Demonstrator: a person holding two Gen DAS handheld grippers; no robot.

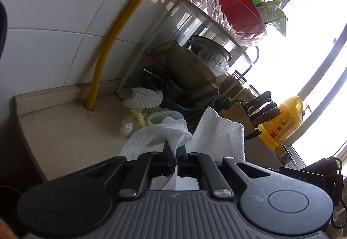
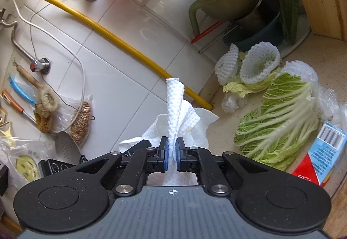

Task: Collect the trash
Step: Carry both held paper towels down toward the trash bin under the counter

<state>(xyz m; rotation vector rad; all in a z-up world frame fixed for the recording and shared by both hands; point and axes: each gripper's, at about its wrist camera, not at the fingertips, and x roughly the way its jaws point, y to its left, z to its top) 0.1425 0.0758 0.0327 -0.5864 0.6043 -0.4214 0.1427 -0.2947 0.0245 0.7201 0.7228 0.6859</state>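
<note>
My left gripper (image 1: 174, 150) is shut on a white paper towel (image 1: 219, 134), which is held above the speckled counter (image 1: 71, 130). My right gripper (image 2: 171, 145) is shut on a white paper towel (image 2: 174, 106) that stands up between its blue pads (image 2: 165, 153). More trash lies on the counter: white foam fruit nets (image 2: 259, 63), cabbage leaves (image 2: 279, 117), crumpled clear plastic (image 2: 233, 101) and a red and blue carton (image 2: 321, 152). The foam nets also show in the left wrist view (image 1: 145, 98).
A yellow hose (image 2: 121, 41) runs along the white tiled wall down to the counter. A metal rack (image 1: 219, 24) holds a red bowl (image 1: 238, 11), pots and a green jug. A knife block (image 1: 258, 108) and a yellow bottle (image 1: 282, 121) stand by the window. Utensils hang on the wall (image 2: 45, 104).
</note>
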